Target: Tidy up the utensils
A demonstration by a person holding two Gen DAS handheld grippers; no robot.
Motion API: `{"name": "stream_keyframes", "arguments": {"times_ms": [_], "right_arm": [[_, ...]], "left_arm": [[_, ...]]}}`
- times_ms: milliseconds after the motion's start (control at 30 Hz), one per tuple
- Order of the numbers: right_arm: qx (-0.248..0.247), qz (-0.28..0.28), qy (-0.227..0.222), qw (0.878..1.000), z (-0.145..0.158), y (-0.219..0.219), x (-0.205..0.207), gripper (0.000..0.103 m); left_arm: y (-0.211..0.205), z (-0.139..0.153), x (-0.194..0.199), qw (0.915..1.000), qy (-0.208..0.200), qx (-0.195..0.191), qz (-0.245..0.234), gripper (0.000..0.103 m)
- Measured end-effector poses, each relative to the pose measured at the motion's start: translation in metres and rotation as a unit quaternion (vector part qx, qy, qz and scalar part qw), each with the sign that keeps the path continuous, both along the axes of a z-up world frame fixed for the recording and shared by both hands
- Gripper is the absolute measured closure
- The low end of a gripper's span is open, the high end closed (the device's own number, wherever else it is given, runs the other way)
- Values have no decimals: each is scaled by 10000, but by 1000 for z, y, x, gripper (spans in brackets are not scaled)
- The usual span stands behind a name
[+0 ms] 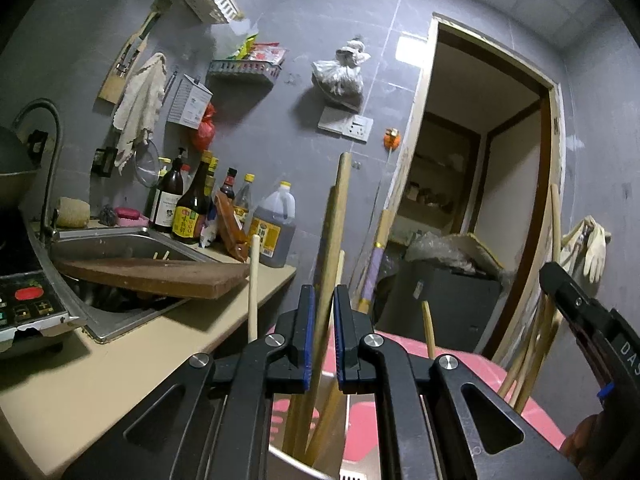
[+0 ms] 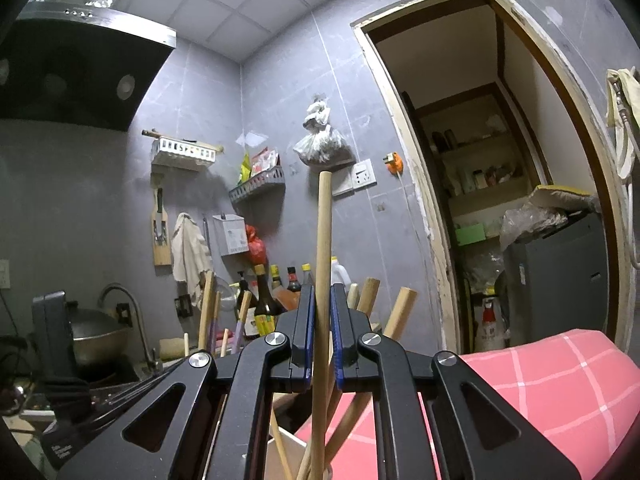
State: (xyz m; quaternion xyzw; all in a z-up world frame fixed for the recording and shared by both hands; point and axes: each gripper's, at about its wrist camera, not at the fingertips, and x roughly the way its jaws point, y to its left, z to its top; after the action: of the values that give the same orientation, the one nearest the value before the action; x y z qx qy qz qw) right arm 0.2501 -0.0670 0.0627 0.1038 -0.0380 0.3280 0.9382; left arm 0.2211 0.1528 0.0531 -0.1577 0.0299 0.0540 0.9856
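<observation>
Claws clamped on upright wooden utensil handles.

Left claw (image 1: 324, 324) pinches a wooden handle (image 1: 338, 216); right claw (image 2: 320, 322) grips another handle (image 2: 323, 248), both standing in what looks like a holder (image 1: 296, 462) near the worktop (image 1: 132, 352). Sorting seems midway; next, likely seat and release each handle.

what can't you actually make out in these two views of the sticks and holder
- Left wrist view: lower ends of the wooden sticks, hidden by the left gripper body.
- Right wrist view: base of the clamped stick, behind the right gripper.
- Both views: the holder, cut off by the bottom edge.
</observation>
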Motion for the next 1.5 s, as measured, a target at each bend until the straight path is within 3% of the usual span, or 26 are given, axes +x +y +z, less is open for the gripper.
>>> {"name": "stream_keyframes", "arguments": {"times_ms": [333,733,900,1167,1300,1500], "right_arm": [[-182,14,216,9996,-8,-3,-5,96],[-346,-24,410,9986,-13,-6,-9,95],[-350,-26,348,9988,-10,-8,-15,81],[-335,-189,213,9990,-5,-17,-23,78],[-306,-328,129,9989,1,-24,-28,64],[-323,-579,132,9977,8,-36,-37,50]], "left_arm": [[-9,-7,-5,9994,275,107,-166,97],[-9,-5,-13,9985,411,-26,-347,94],[-8,-2,-18,9983,412,-81,-395,90],[-12,8,-29,9980,408,-78,-466,77],[-16,13,-33,9979,441,-27,-474,74],[-22,20,-41,9975,510,89,-474,65]]}}
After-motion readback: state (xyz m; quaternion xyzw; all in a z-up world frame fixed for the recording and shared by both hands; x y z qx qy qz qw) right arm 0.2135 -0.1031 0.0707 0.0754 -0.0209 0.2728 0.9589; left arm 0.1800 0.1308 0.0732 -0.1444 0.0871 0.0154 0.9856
